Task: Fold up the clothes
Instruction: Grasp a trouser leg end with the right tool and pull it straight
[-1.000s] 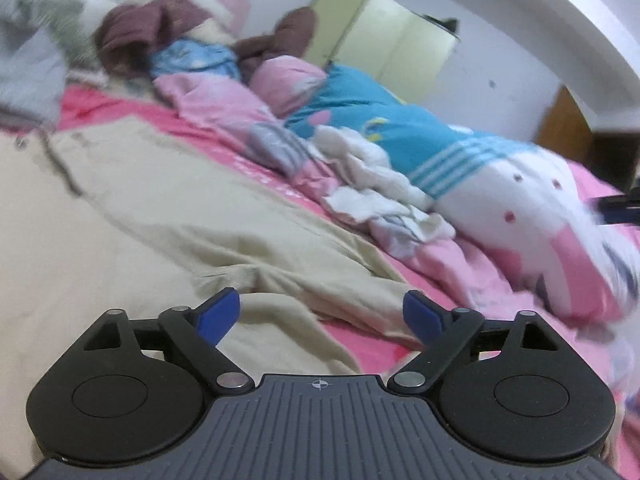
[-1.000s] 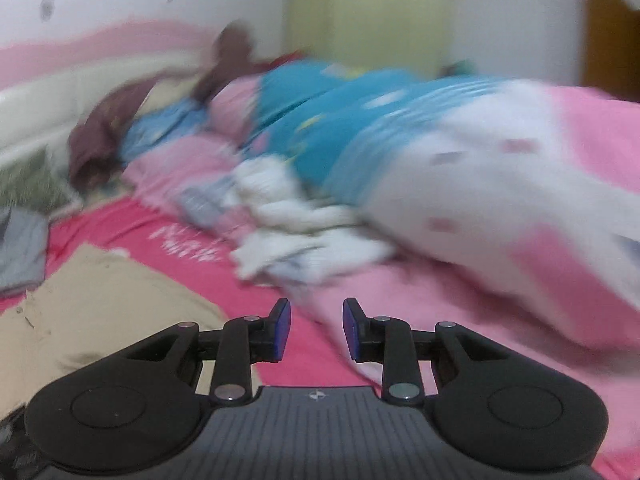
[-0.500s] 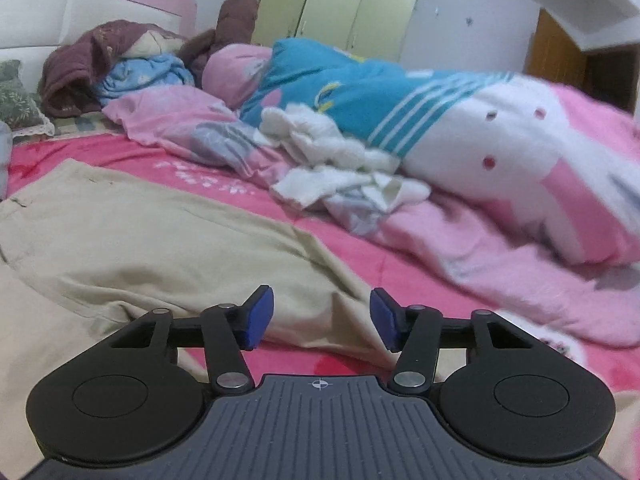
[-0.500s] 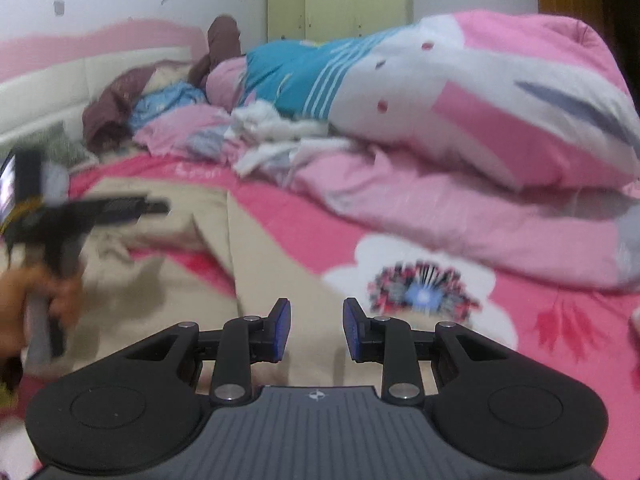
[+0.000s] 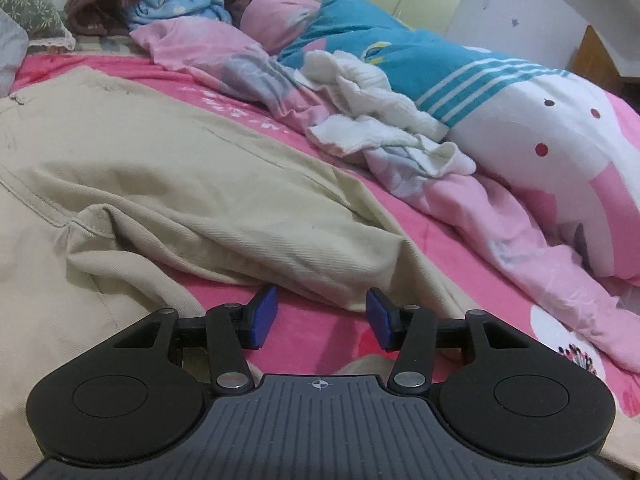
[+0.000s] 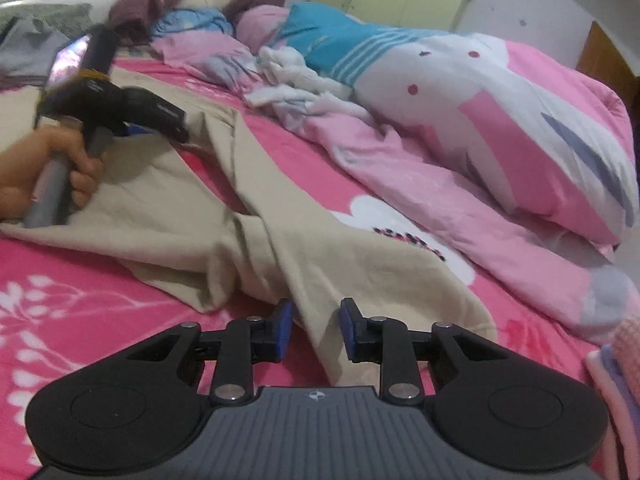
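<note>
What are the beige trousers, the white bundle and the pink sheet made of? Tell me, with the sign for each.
Beige trousers: apparently a cotton twill, matte; fine diagonal weave and stitched seams show.
White bundle: probably a knit or fleecy fabric, soft and matte; its surface looks ribbed and fuzzy, though the fibre is unclear.
Pink sheet: seemingly a printed woven fabric, smooth and dull; white flower prints lie flat on it.

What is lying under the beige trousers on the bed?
Under the beige trousers lies the pink flowered bedsheet, visible around them and between the legs. The part directly beneath is covered.
</note>
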Demonstrator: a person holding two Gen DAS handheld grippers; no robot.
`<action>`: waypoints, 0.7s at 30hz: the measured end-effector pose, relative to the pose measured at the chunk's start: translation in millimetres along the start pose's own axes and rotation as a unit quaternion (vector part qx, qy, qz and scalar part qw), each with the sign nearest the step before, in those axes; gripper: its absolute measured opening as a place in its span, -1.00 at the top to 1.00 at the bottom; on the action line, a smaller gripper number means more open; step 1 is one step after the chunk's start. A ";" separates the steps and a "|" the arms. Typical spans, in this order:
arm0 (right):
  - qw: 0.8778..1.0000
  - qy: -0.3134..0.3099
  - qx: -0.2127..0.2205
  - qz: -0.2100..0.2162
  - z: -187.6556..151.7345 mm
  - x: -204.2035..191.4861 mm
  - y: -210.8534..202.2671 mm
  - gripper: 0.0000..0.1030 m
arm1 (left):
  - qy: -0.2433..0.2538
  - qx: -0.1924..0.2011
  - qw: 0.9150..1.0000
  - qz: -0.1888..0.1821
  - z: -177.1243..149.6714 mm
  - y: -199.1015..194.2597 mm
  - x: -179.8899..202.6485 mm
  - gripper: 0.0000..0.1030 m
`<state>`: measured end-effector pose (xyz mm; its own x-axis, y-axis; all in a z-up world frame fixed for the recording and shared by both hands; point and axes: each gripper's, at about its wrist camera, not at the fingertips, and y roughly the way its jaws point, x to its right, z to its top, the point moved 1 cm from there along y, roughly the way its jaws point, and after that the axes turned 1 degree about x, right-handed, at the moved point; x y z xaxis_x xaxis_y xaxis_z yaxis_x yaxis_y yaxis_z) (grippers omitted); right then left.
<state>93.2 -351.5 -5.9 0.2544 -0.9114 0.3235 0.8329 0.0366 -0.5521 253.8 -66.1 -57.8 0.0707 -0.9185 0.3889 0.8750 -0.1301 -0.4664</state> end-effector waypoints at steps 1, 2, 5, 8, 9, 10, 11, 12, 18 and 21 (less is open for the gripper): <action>1.000 0.010 0.001 -0.002 0.1 3.5 -0.3 0.85 | 0.000 0.000 1.000 0.000 -0.2 0.0 0.2 0.04; 1.000 0.019 0.006 -0.004 1.6 7.1 -2.2 0.95 | 0.000 0.000 1.000 0.000 -0.5 0.1 0.4 0.04; 0.999 0.026 0.029 -0.025 11.4 17.8 -10.6 1.00 | -0.005 0.001 1.000 -0.001 -0.2 0.9 -0.3 0.04; 0.997 0.022 0.049 -0.049 28.9 32.7 -14.0 1.00 | -0.008 0.004 1.000 -0.001 -0.2 0.7 -1.3 0.04; 0.997 0.025 0.055 -0.057 38.0 42.2 -11.9 1.00 | -0.009 0.004 1.000 0.000 0.2 1.4 -1.2 0.04; 0.996 0.028 0.061 -0.065 47.1 51.6 -9.8 1.00 | -0.010 0.005 1.000 -0.001 -0.1 1.5 -1.4 0.04; 0.995 0.033 0.065 -0.071 56.9 62.8 -6.0 1.00 | -0.010 0.005 1.000 -0.001 -0.2 1.6 -1.6 0.04; 0.994 0.042 0.069 -0.077 67.6 76.3 0.0 1.00 | -0.011 0.005 1.000 -0.001 -0.3 1.7 -1.9 0.04; 0.989 0.109 0.026 -0.095 109.2 161.2 79.2 1.00 | -0.012 0.006 1.000 -0.001 -1.1 2.3 -2.8 0.04; 0.983 0.153 -0.024 -0.095 107.4 196.3 133.2 1.00 | -0.013 0.006 1.000 -0.002 -1.5 2.2 -3.5 0.04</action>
<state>306.9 -481.5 66.6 -0.0692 -0.9808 0.1821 0.8248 -0.1589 -0.5427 254.7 -63.7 -61.4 0.0796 -0.9078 0.4118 0.8813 -0.1289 -0.4547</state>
